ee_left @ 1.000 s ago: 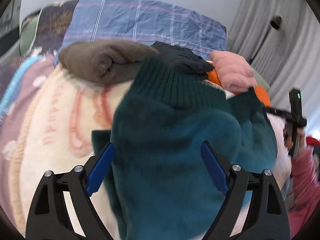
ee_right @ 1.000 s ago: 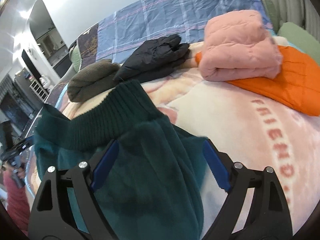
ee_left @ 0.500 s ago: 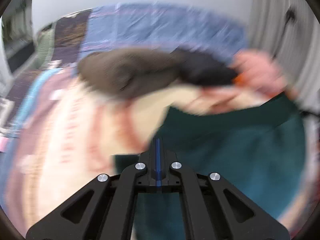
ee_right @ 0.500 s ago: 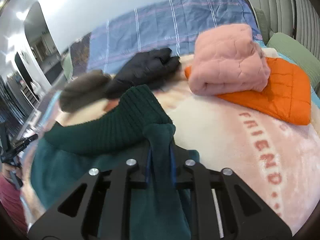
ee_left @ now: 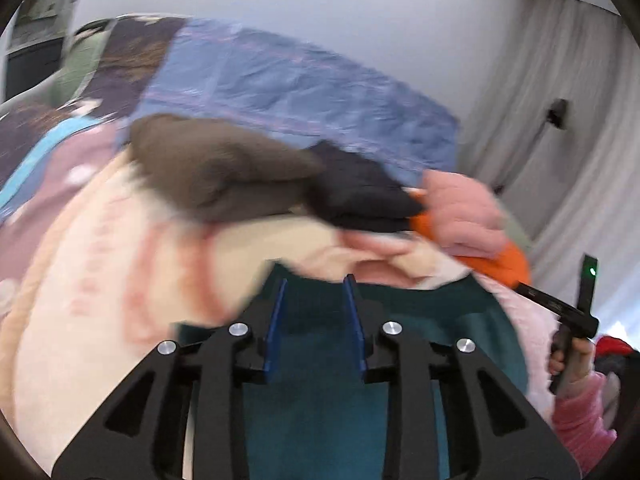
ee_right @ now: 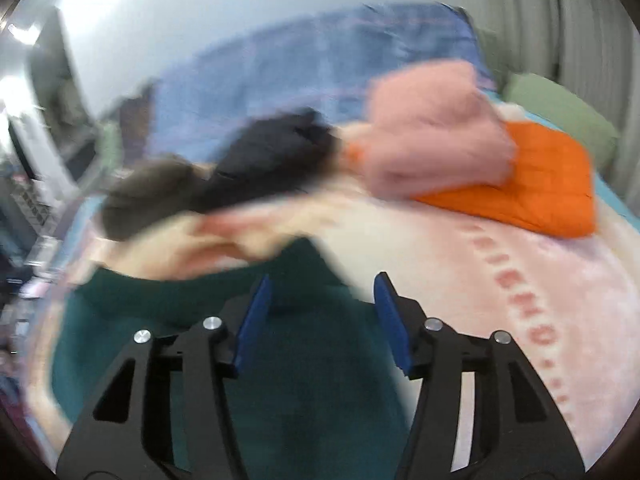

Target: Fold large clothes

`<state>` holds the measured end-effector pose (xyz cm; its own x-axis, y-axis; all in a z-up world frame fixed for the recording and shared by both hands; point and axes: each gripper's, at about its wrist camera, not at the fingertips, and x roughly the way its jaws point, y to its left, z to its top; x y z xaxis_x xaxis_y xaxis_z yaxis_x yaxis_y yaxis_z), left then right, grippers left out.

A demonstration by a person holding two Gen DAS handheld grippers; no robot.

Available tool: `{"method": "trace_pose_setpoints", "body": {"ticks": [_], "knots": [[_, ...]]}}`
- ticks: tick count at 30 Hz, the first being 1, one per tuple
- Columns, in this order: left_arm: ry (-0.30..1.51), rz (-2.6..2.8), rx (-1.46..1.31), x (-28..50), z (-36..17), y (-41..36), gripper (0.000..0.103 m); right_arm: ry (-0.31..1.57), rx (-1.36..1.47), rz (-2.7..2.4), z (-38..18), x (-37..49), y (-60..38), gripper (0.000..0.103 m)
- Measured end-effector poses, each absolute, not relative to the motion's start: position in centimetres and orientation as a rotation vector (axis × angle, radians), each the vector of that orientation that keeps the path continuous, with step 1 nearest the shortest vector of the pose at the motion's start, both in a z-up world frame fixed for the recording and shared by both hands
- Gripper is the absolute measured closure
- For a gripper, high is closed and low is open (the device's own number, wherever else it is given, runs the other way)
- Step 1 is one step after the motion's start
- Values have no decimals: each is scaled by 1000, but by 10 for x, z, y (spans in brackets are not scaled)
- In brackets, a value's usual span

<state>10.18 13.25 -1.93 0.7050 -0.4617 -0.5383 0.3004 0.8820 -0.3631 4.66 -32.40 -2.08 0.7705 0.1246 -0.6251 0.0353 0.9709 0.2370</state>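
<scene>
The bed carries everything: a blue quilt at 12 o'clock, then finished bundles lined along the far edge, presumably parked clear of the folding space: orange, pink, brown, black. The green sweater lies flat at 6 o'clock, under both tools. Half a second ago each tool was clenched, the right on a sweater fold; now the left tool and right tool stand released, pads apart, gripping nothing.

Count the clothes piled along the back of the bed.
4. Left to right: a brown bundle, a black jacket, a pink roll resting on an orange jacket. More may be hidden behind.
</scene>
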Motion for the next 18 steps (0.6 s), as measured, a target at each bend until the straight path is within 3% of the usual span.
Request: {"method": "trace_pose_setpoints", "body": {"ticks": [3, 4, 7, 9, 18], "knots": [[715, -445, -118, 108, -32, 77, 71, 682, 201, 170, -16, 49, -282, 47], [764, -396, -48, 115, -49, 57, 69, 711, 169, 203, -25, 53, -264, 39], [754, -230, 211, 119, -120, 19, 66, 898, 73, 198, -103, 76, -225, 26], [694, -184, 231, 109, -128, 18, 66, 803, -68, 152, -116, 64, -206, 25], [702, -230, 175, 105, -120, 27, 67, 791, -30, 169, -111, 60, -209, 25]]}}
